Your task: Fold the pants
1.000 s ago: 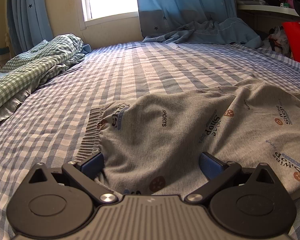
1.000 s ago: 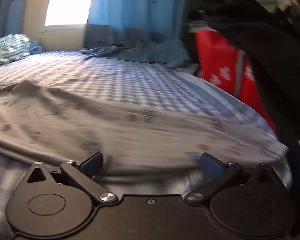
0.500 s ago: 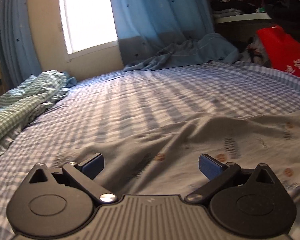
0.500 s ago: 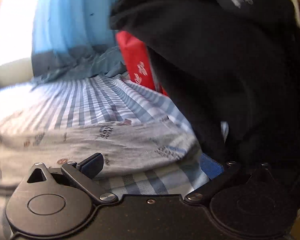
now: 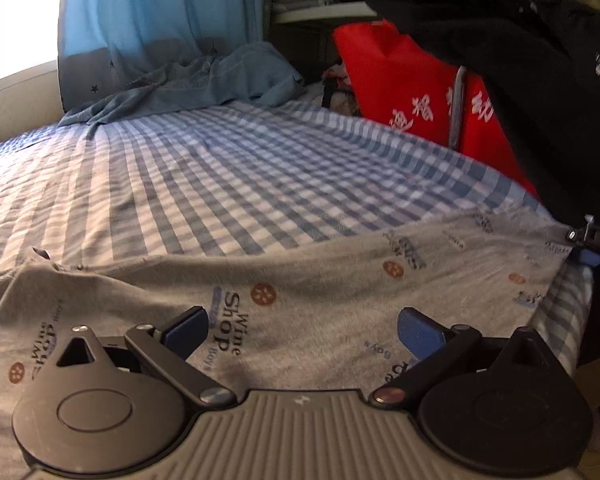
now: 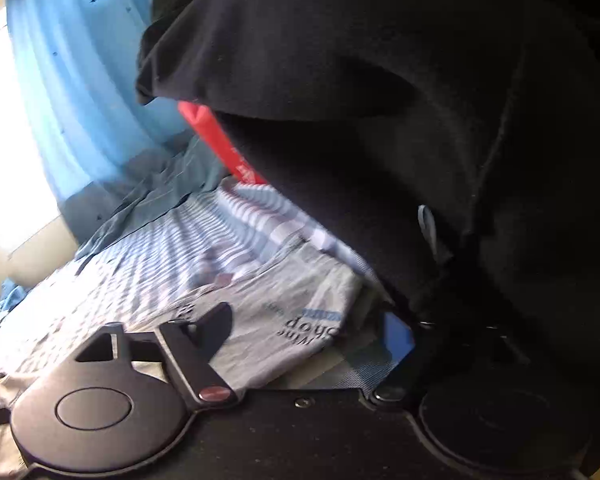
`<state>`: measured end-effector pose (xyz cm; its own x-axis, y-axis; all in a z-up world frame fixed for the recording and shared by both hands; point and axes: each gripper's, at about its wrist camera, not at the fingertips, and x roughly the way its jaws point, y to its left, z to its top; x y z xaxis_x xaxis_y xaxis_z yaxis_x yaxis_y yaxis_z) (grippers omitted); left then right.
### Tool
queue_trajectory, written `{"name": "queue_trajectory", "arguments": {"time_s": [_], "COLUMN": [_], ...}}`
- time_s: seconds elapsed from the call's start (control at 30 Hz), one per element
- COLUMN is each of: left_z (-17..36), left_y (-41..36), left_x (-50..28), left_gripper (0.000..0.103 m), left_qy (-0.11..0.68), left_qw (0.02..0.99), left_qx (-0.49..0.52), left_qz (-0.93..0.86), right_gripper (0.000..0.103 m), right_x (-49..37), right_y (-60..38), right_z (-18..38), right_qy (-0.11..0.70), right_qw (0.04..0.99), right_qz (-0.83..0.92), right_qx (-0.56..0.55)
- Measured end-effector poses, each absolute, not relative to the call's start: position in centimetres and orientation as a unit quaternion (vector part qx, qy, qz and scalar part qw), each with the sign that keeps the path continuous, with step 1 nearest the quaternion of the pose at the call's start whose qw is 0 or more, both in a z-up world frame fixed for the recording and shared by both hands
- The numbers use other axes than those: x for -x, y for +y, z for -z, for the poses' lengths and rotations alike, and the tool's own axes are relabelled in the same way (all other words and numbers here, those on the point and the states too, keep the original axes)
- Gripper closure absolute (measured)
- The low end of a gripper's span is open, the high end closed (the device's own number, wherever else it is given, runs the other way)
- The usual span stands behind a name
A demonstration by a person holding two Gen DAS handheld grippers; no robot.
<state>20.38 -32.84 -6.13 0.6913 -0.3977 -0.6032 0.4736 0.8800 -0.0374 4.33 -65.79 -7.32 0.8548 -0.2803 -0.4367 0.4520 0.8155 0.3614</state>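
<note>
step: gripping pants leg end | right gripper [image 6: 304, 332] jaws closing, grey printed pants [image 6: 284, 304] hem between them | left gripper [image 5: 302, 330] jaws released over pants | next: clamp hem, carry across bed [image 5: 220, 184]

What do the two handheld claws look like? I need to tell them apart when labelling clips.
The left claw has a grey ribbed body, black round hubs, black link arms with silver pivot screws and blue finger pads. The right claw is alike but its body is flat black, with a blue pad.
</note>
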Motion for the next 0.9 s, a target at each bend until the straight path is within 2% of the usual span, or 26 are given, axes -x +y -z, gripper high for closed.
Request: {"name": "queue_trajectory", "arguments": {"time_s": [0.07,0.13,0.17,0.33,0.63,0.9], "left_z": [6.6,7.0,7.0,6.4,4.7,3.0], "left_y": [-32.9,-32.6,-32.3,-31.7,-28.6,-22.8], "left_x": [-20.6,-20.7,-20.6,-21.0,-22.6,-22.1], "left_gripper": [0.0,0.0,0.0,0.0,0.0,0.0], "left_qy": [0.327,0.332,0.331,0.35,0.391,0.38], "left_qw": [0.915,0.915,0.916,0.909,0.891,0.889], "left_qx": [-0.066,-0.066,-0.064,-0.06,0.051,0.116], "left_qz": [0.227,0.22,0.219,0.22,0.224,0.229], "right_gripper": [0.041,0.061,0.065,0.095,0.097,0.097], "right_x": [-4.2,-4.0,-3.9,-3.4,-5.3,-6.9], "right_y": [-65.5,-65.6,-66.0,-66.2,-60.4,-48.3], "right_z": [7.4,7.5,7.6,7.1,0.4,-2.5], "right_qy": [0.181,0.178,0.176,0.17,0.15,0.159], "right_qw": [0.933,0.928,0.926,0.924,0.968,0.981], "right_qz": [0.214,0.232,0.236,0.247,0.182,0.073], "right_qx": [-0.228,-0.229,-0.234,-0.236,-0.088,0.081]}}
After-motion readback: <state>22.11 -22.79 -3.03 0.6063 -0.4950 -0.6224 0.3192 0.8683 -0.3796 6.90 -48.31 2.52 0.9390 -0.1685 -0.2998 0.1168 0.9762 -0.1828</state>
